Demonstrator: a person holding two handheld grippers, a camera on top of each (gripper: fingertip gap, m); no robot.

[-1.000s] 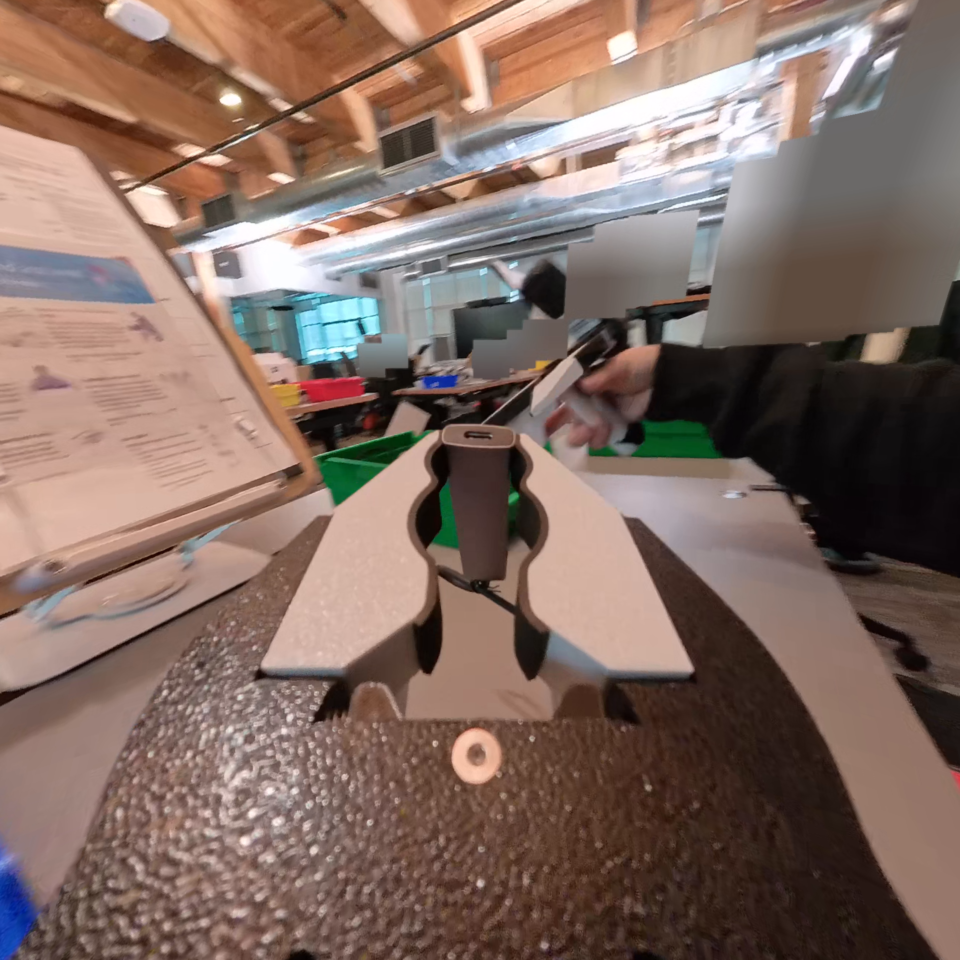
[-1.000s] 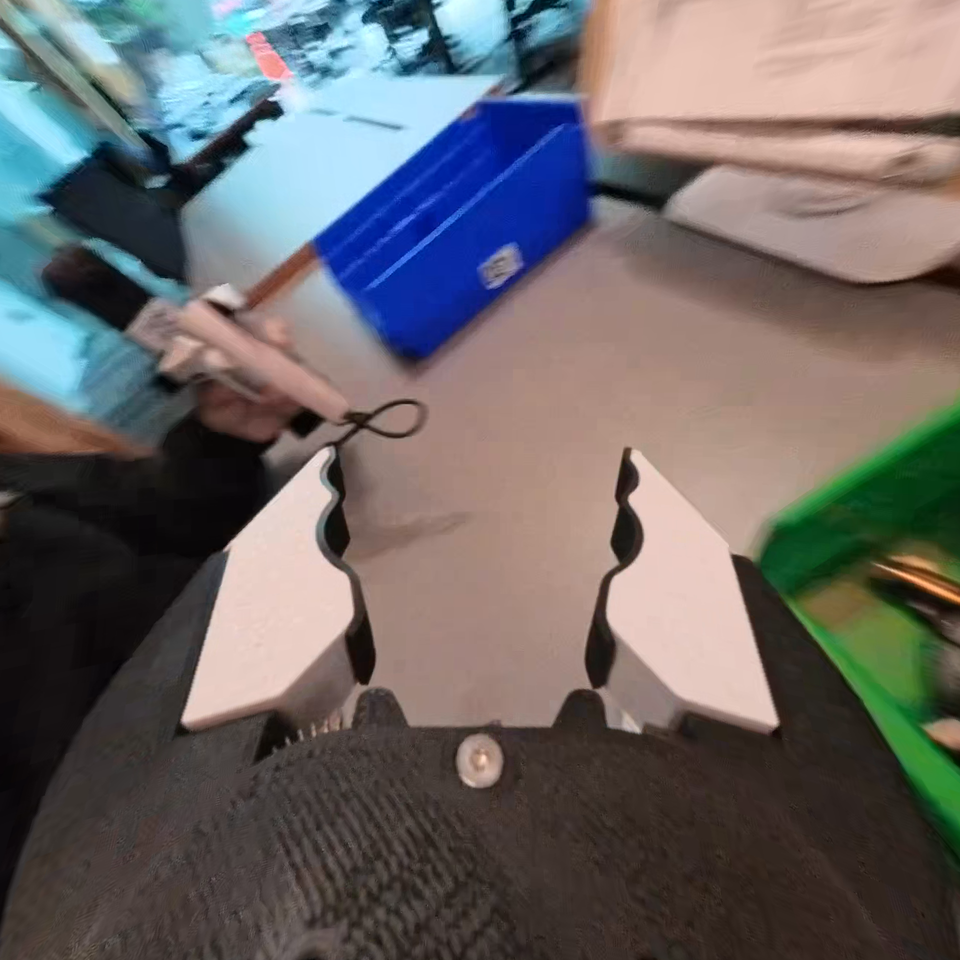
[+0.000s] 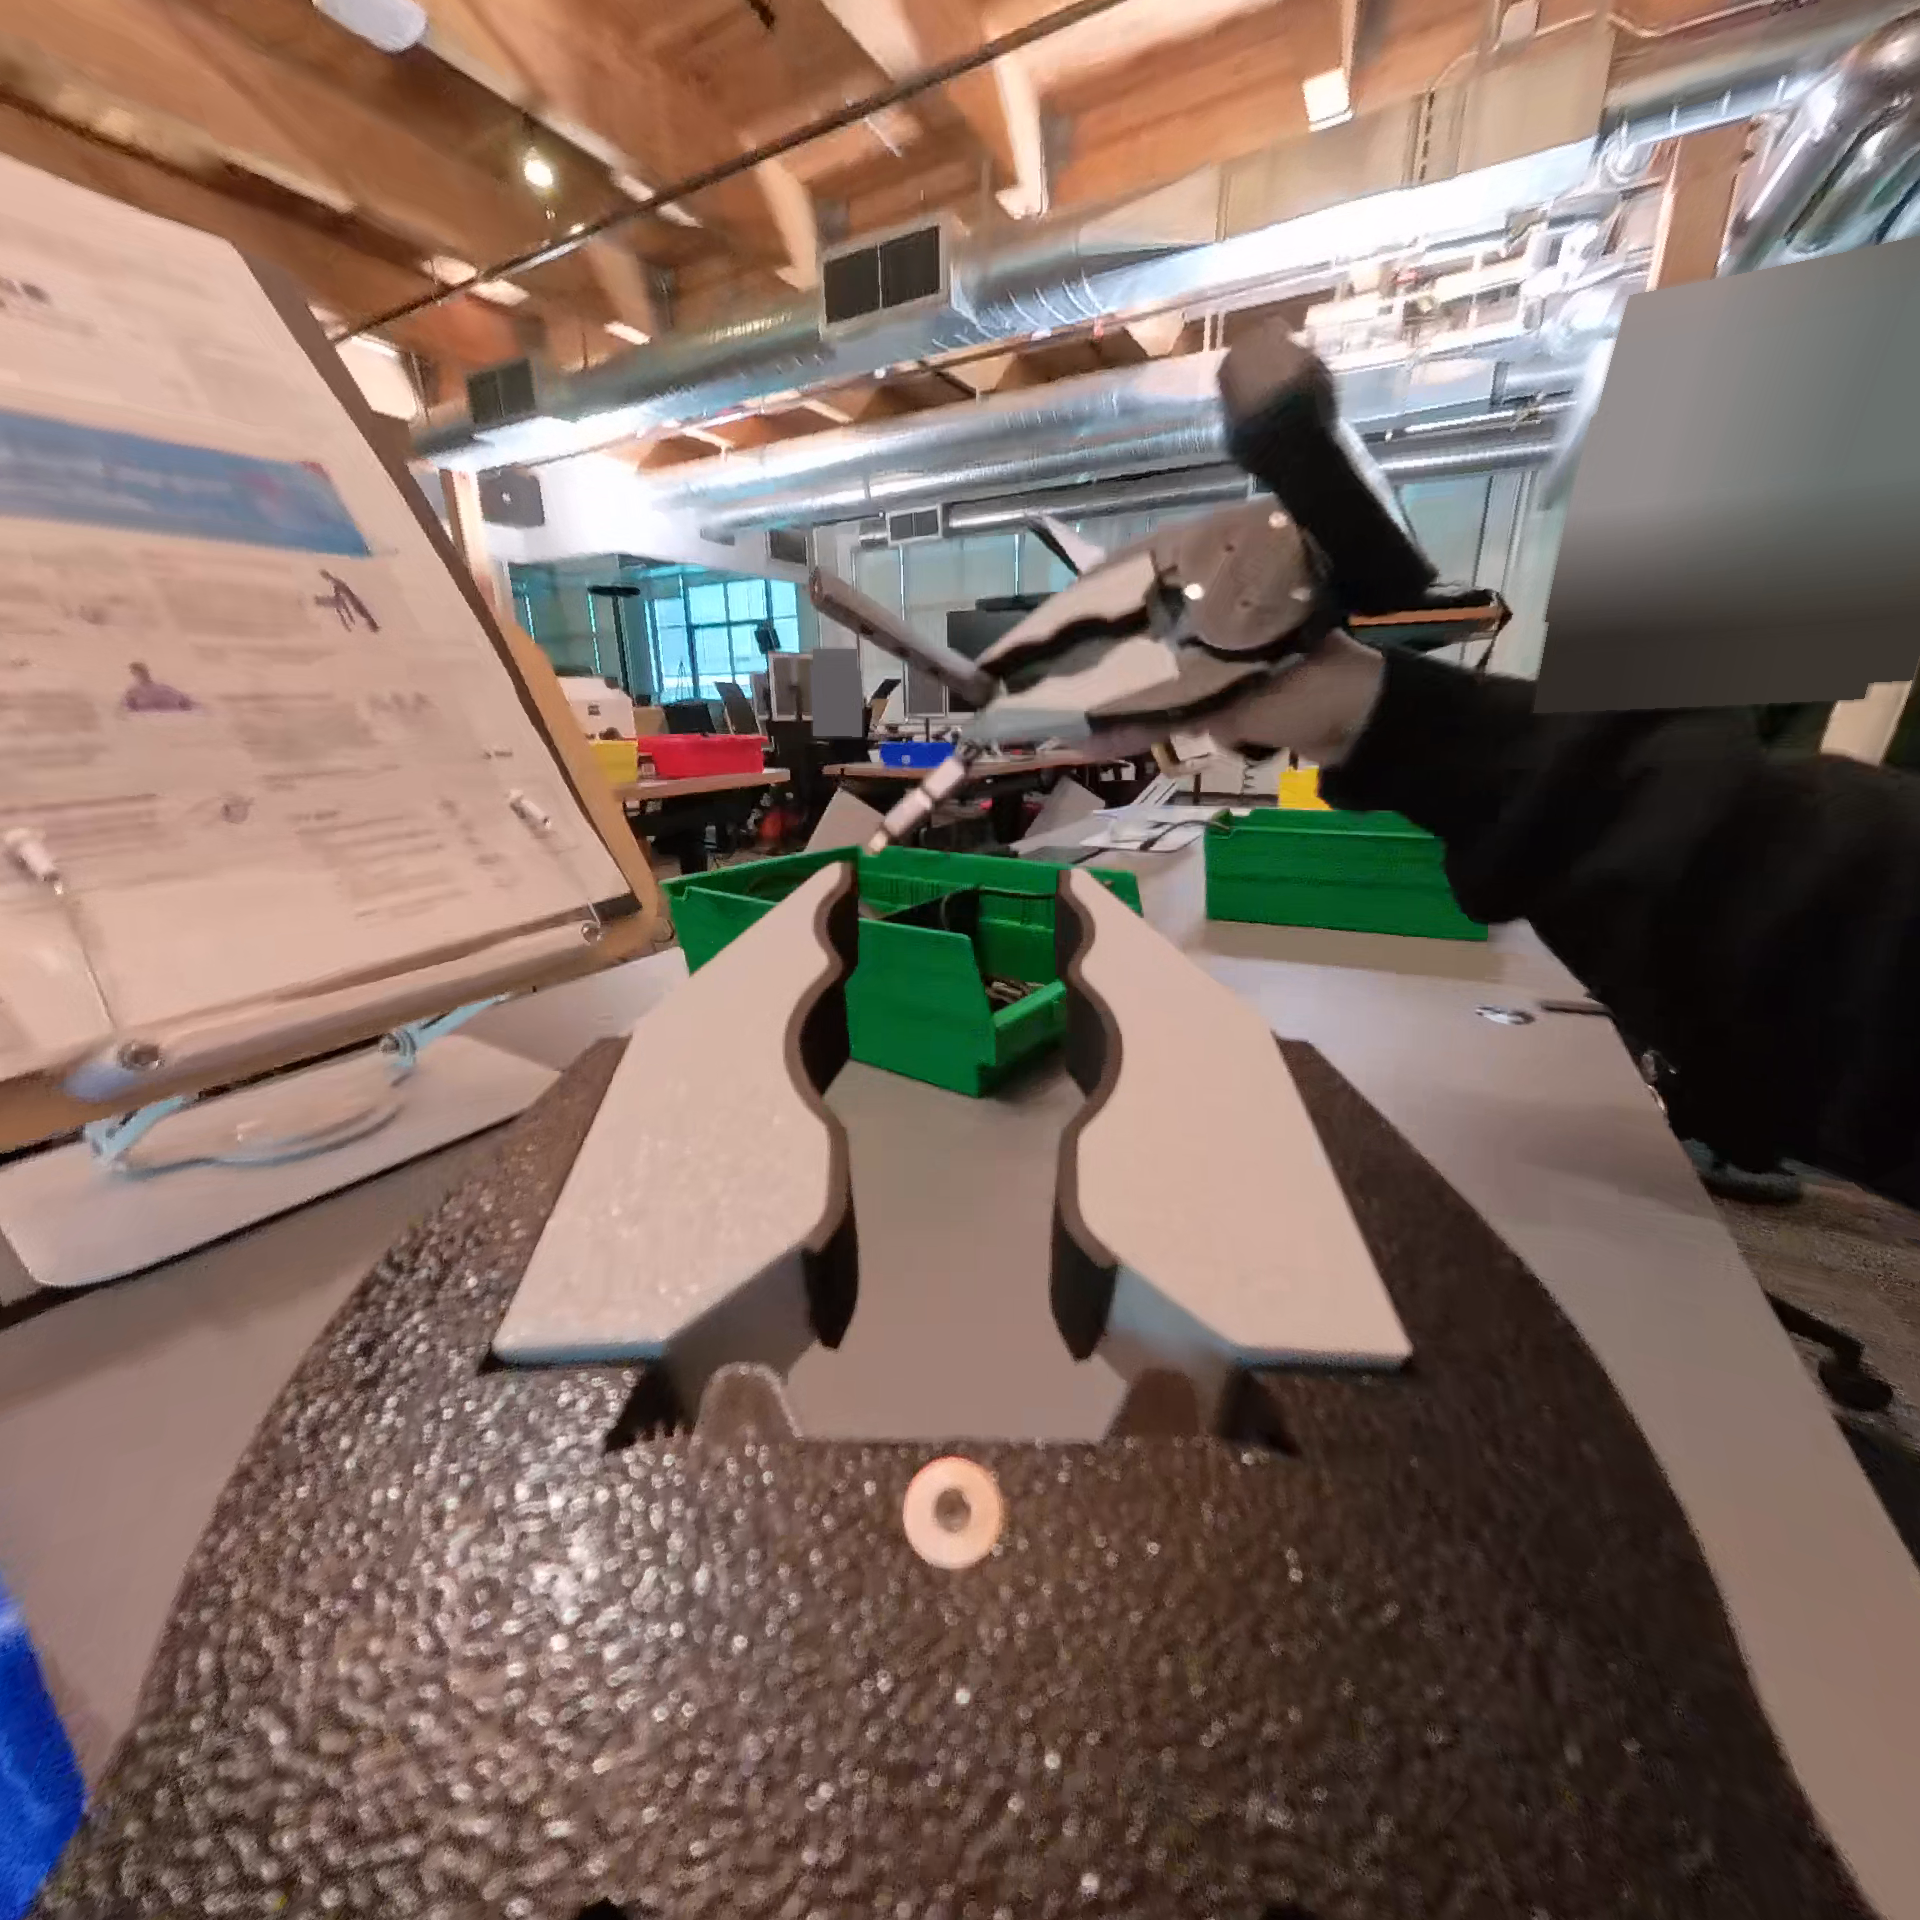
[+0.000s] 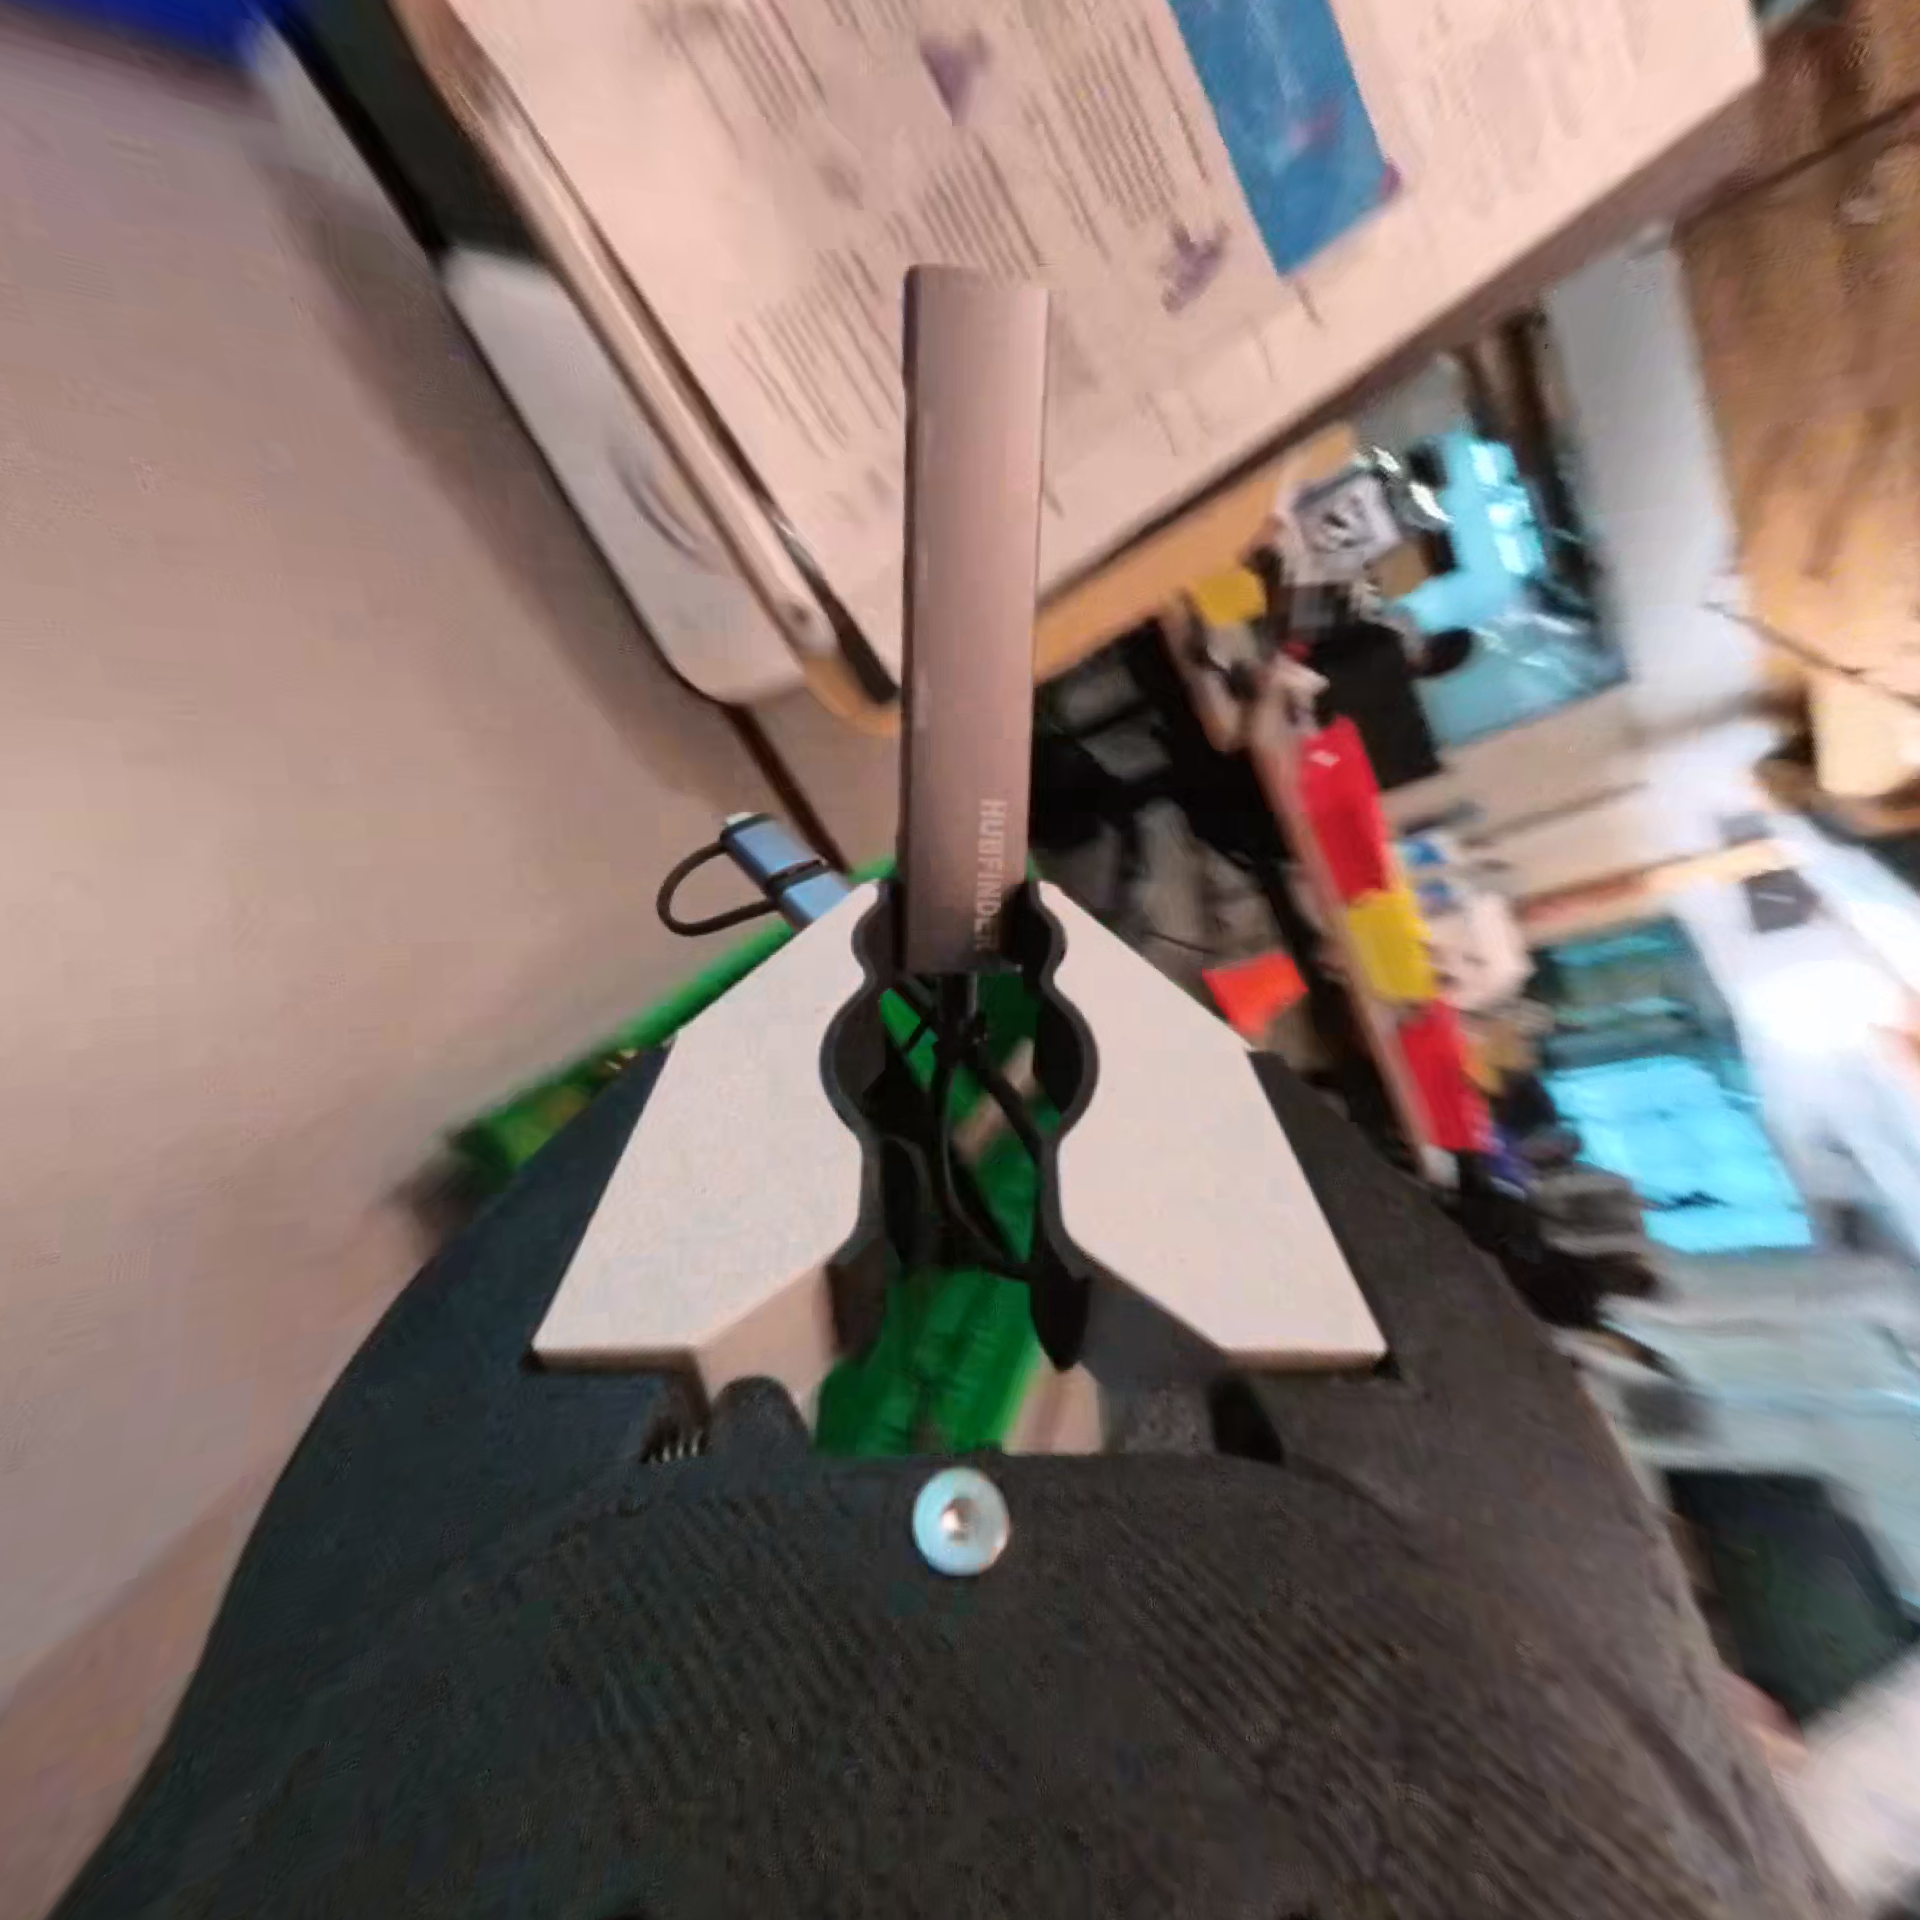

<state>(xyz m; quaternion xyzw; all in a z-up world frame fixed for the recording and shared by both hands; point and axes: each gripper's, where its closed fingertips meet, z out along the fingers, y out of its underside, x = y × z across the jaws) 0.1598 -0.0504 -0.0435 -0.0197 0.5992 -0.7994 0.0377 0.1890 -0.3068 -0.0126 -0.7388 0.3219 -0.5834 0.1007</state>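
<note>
Grey-brown metal, a slim hub is sticking out past the right gripper, which is pinching its lower end, black cable looping leftward. The left gripper is hanging spread and empty, a green bin lying just ahead between its fingertips.

Wood-beam ceiling w/ ducts (bright windows).

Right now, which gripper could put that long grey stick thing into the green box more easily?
Probably the right gripper. It is already shut on the grey stick, with its black cable dangling, over the green bin. The left gripper is open and empty.
</note>
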